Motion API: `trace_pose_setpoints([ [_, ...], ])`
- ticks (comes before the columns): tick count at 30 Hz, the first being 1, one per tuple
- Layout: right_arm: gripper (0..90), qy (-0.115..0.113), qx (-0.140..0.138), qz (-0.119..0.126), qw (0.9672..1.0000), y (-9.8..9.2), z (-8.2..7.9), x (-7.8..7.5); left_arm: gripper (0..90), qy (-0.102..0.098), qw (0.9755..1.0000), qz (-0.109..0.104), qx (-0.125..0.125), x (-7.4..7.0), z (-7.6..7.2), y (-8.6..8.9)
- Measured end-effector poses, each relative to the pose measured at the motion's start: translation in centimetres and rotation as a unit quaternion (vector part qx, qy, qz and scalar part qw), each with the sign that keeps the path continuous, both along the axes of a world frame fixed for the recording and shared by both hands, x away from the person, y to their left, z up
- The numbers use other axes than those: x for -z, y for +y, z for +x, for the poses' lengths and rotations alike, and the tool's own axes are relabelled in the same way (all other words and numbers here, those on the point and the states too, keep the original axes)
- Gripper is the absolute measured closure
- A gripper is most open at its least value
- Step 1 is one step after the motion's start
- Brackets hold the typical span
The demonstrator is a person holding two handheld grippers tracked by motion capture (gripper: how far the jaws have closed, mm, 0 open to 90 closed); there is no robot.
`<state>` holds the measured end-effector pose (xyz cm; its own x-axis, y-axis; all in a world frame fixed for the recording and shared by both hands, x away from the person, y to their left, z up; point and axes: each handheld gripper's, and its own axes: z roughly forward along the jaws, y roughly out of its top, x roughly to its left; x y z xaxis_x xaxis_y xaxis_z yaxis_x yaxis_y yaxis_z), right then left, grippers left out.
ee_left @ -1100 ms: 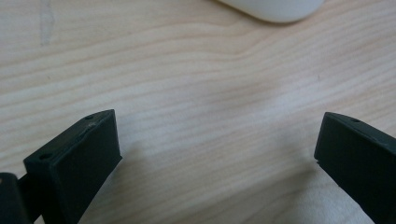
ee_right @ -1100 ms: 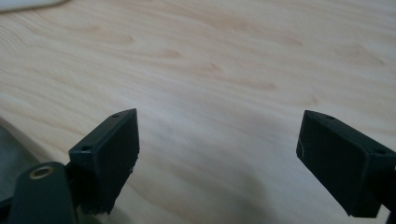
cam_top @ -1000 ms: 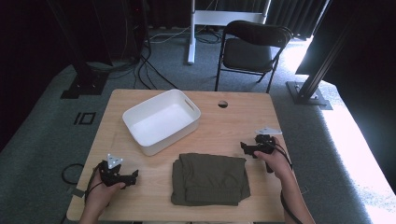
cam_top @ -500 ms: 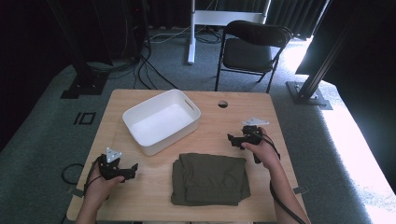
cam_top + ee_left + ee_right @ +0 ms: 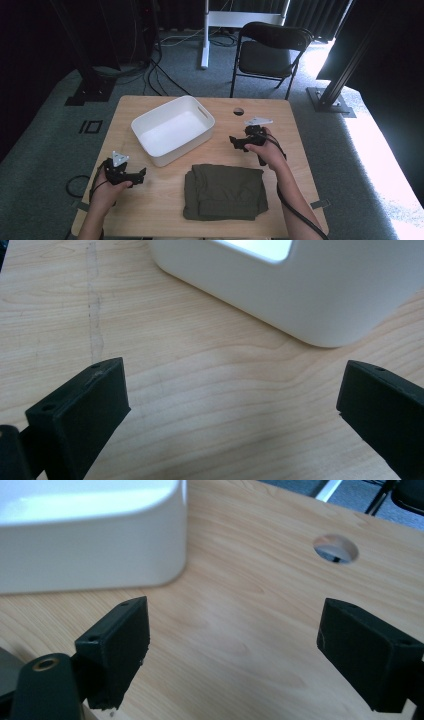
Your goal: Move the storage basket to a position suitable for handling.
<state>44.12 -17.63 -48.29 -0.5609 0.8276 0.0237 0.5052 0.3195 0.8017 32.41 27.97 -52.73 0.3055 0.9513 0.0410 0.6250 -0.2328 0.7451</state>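
A folded dark olive cloth [image 5: 225,192] lies near the table's front edge. An empty white tub [image 5: 172,128] stands behind it to the left; its wall fills the top of the left gripper view [image 5: 300,290] and the upper left of the right gripper view [image 5: 90,535]. My left gripper [image 5: 141,174] rests low at the front left, open, aimed at the tub's near corner, nothing between its jaws [image 5: 235,405]. My right gripper [image 5: 235,142] hovers right of the tub and behind the cloth, open and empty [image 5: 235,650].
The wooden table [image 5: 285,125] has a round cable hole [image 5: 238,111] at the back, also in the right gripper view [image 5: 336,549]. A black folding chair [image 5: 270,50] stands behind the table. Cables trail from both grippers off the front edge.
My right gripper has moved left and away from me, from the right edge toward the tub. The left gripper has barely shifted.
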Motion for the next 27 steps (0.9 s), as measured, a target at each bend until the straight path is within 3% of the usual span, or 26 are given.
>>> trace_pose_setpoints([
  [13,13.5,-0.002,-0.011,0.011,0.9999,3.3,2.1,-1.5,1.3,-0.015,0.9998,-0.008,-0.014,-0.8,2.5,1.3],
  [18,13.6,-0.013,-0.007,0.036,0.9992,4.4,3.0,-2.2,5.1,-0.023,0.9994,-0.009,-0.025,-0.9,3.6,1.8],
  [27,15.1,-0.011,-0.008,0.018,0.9997,6.7,4.7,-2.6,5.1,-0.044,0.9978,-0.016,-0.047,-1.1,5.3,2.1],
])
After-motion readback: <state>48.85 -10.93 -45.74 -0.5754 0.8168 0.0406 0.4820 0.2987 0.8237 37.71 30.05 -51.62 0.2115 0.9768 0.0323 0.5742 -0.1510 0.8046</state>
